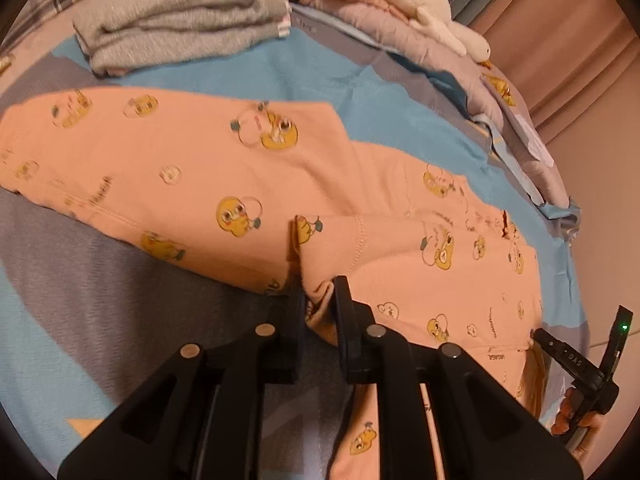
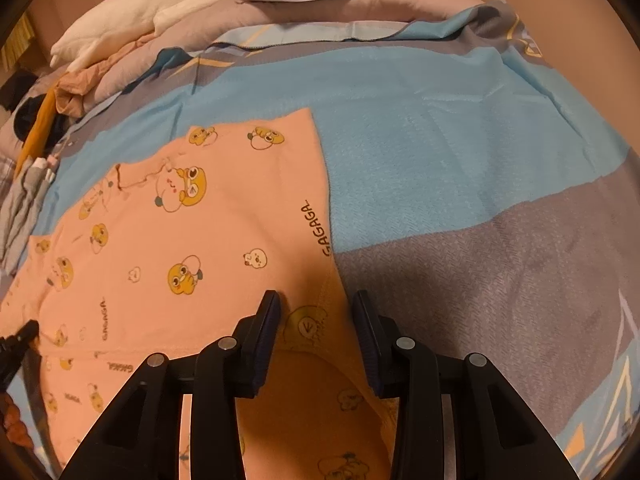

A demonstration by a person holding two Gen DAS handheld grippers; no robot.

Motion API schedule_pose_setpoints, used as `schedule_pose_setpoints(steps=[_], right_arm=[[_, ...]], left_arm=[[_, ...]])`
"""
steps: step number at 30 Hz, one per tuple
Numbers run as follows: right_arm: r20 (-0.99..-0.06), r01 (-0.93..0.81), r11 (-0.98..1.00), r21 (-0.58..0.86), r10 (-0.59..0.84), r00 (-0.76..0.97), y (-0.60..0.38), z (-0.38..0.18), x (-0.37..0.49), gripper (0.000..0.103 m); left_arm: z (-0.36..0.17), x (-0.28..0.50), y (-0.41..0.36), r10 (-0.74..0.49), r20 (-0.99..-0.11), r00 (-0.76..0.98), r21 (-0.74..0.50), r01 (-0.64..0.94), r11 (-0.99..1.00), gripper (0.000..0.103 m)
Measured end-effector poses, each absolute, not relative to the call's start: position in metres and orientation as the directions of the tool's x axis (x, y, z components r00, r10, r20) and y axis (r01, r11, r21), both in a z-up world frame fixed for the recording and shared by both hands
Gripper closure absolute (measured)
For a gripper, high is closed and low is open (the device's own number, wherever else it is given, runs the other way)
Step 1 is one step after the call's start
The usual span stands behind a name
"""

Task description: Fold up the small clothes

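Across the blue-and-grey bedspread (image 2: 440, 128) lay the small peach garment (image 1: 192, 168), printed with yellow ducks and spread nearly flat, one part stretched to my left and the rest running to my right. It looked like thin, soft knit: light, limp, with no stiffness of its own, so I judged it would sag and drag wherever I did not carry it. My left gripper (image 1: 320, 300) was closed down narrow on a bunched bit of its near edge, beside a stitched seam, the cloth puckered between the fingers. My right gripper (image 2: 316, 312) stood wide, fingers straddling the hemmed near corner without pinching it; the fabric dipped loosely beneath. Hems and seams seemed the best places to take hold, being doubled and less likely to slip out. A single-layer pinch might have picked up only the top ply. Farther off sat a folded grey pile (image 1: 180, 20), a white plush toy (image 1: 420, 8) and loose clothes by the pillow.
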State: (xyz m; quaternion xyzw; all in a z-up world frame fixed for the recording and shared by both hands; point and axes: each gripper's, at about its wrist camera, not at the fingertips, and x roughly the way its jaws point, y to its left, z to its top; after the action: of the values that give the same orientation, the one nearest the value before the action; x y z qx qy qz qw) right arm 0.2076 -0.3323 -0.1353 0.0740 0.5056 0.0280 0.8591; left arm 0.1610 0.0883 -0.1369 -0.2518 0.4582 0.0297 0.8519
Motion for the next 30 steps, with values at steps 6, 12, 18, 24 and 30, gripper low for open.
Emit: schedule_pose_setpoints(steps=[6,12,18,24,30], right_arm=[[-0.825,-0.012,0.989,0.147,0.129,0.551,-0.329,-0.105,0.188,0.066],[-0.735,-0.087,0.981,0.172,0.186,0.652,-0.32,-0.059,0.159,0.044],[-0.666,-0.154,0.973,0.169,0.228,0.71,-0.308,-0.032,0.136,0.022],[-0.618,-0.18,0.968,0.175,0.251,0.745,-0.302,-0.02,0.114,0.004],[-0.608,-0.194,0.964,0.184,0.267,0.748,-0.293,-0.018,0.103,0.003]], left_arm=[[-0.111,0.145,0.096,-0.183,-0.76,0.623,-0.44,-0.287,0.851,0.086],[-0.08,0.121,0.098,-0.176,-0.711,0.681,-0.465,-0.268,0.844,0.043],[-0.053,0.099,0.099,-0.143,-0.658,0.739,-0.461,-0.245,0.853,0.008],[-0.04,0.08,0.106,-0.1,-0.636,0.765,-0.441,-0.253,0.861,0.001],[-0.046,0.072,0.117,-0.071,-0.649,0.757,-0.431,-0.29,0.854,0.001]])
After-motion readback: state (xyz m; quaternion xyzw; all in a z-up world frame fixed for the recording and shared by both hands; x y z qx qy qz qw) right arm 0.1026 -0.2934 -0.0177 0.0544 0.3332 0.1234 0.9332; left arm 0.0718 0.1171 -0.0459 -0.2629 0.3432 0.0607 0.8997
